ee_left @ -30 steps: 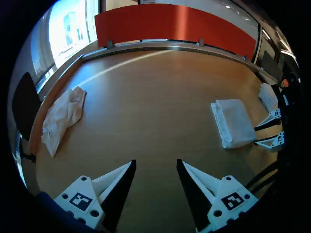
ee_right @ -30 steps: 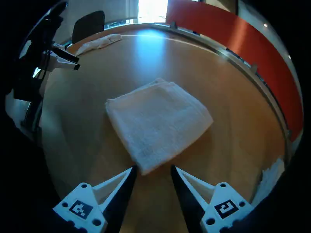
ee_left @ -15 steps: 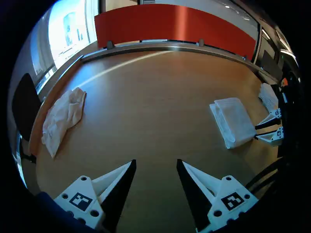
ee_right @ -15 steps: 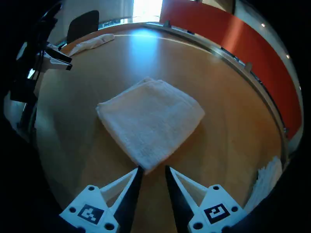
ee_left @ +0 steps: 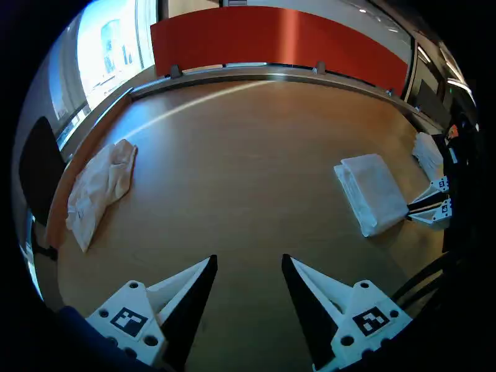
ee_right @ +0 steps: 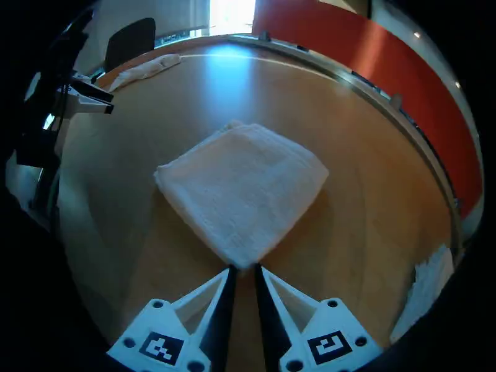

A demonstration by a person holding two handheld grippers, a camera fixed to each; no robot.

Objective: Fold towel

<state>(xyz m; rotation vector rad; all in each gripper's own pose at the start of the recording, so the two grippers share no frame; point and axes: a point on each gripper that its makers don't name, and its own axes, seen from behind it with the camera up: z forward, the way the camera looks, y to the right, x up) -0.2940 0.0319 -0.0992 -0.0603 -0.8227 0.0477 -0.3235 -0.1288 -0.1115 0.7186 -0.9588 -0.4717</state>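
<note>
Since the right gripper (ee_right: 244, 269) is clamping only the near corner of the folded towel (ee_right: 242, 186) on the table (ee_right: 353, 204), lifting risks layers sliding apart; left gripper (ee_left: 248, 257) is hanging open.

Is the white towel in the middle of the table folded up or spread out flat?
Folded. The towel lies as a thick, neat square on the table, with stacked layers showing along its edge.
</note>
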